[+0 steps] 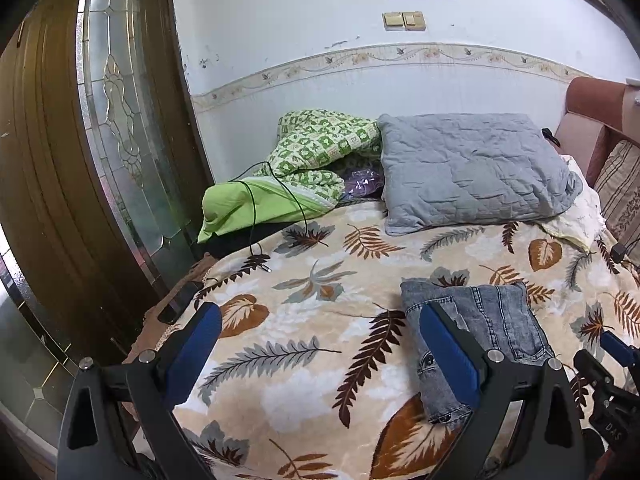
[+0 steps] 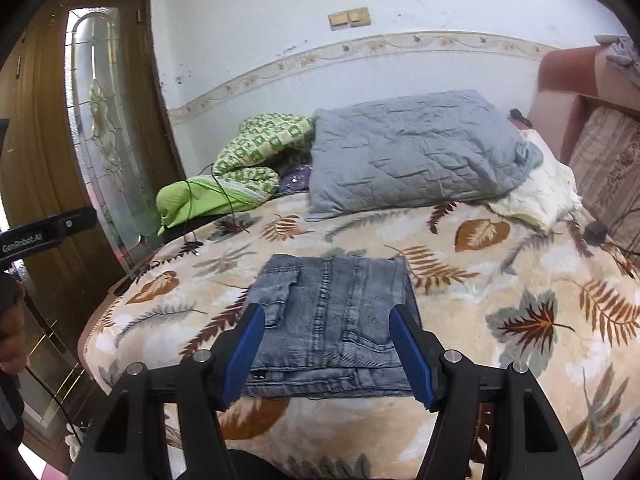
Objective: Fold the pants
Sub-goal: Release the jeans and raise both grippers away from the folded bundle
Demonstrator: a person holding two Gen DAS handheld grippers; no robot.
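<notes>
Starting at the left: wooden door with a glass panel (image 1: pixel 116 120) right off the bed's left edge, so not much swing room out that way. Left claw (image 1: pixel 320 356) hanging wide open over bare leaf-print blanket (image 1: pixel 304 344), nothing between the blue pads, well clear of the cloth. Then a loose black cable (image 1: pixel 256 216) trailing off the green bedding (image 1: pixel 280 184) toward the near-left part of the bed, worth steering around. Middle of the bed: folded jeans (image 2: pixel 336 320), sitting flat as a compact stack, layered edges facing the cameras, a cargo pocket on the left side. Looks pretty much done as a fold, maybe just needs squaring up. Denim, so probably fairly heavy and stiff for cloth, not slippery, nothing fragile; should hold a crease, but a stack like this will likely splay if pinched by only the top layer. Best bet: grab the whole thickness at the near edge or at a corner, both sides at once. Right claw (image 2: pixel 330 356) open too, pads apart either side of the stack's near edge as seen from its own camera, not pressing anything. Further right: plenty of open blanket, grey pillow (image 2: pixel 416 152) behind, striped cushion (image 2: pixel 612 160) and pinkish headboard (image 2: pixel 568 76) boxing in the far right.
</notes>
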